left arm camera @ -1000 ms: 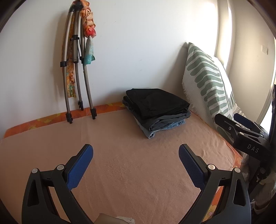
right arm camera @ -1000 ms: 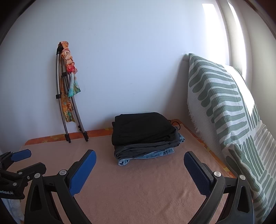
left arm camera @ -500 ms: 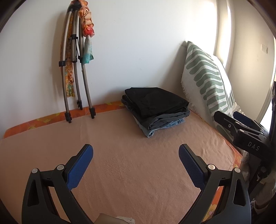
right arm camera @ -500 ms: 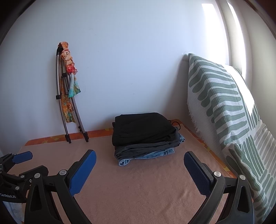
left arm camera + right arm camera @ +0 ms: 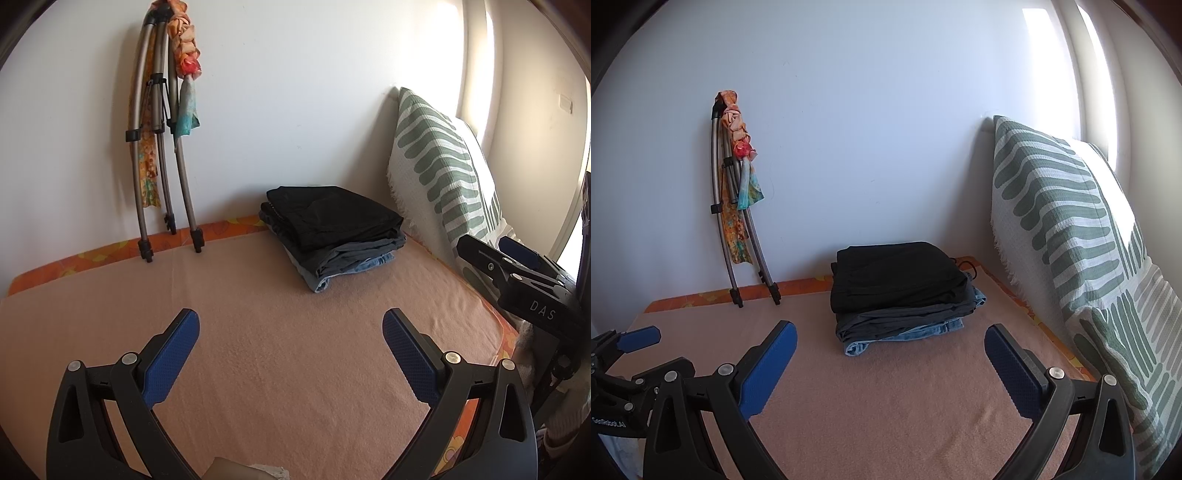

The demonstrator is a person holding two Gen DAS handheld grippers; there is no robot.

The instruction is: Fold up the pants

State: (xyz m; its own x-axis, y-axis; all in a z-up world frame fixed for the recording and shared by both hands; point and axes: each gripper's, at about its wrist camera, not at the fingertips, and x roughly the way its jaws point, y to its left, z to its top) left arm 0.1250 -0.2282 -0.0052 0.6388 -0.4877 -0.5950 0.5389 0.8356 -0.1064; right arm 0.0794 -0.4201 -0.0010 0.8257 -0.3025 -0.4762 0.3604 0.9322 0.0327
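A stack of folded pants (image 5: 334, 232) (image 5: 899, 291) lies near the far wall on a peach blanket (image 5: 277, 350) (image 5: 905, 387): black on top, dark grey under it, blue denim at the bottom. My left gripper (image 5: 291, 325) is open above the blanket, well short of the stack, nothing between its blue pads. My right gripper (image 5: 890, 336) is open too, just in front of the stack, holding nothing. Each gripper shows in the other's view: the right one (image 5: 517, 269) at the right edge, the left one (image 5: 628, 354) at the lower left.
A green-and-white patterned pillow (image 5: 439, 177) (image 5: 1082, 251) leans along the right side. Folded metal poles with a colourful scarf (image 5: 159, 147) (image 5: 735, 221) lean on the white wall at the back left. An orange patterned mattress edge (image 5: 110, 251) borders the blanket.
Both grippers have drifted slightly; the views shift a little, with the stack and poles sliding a touch left and up in the left wrist view. Both stay open and empty.
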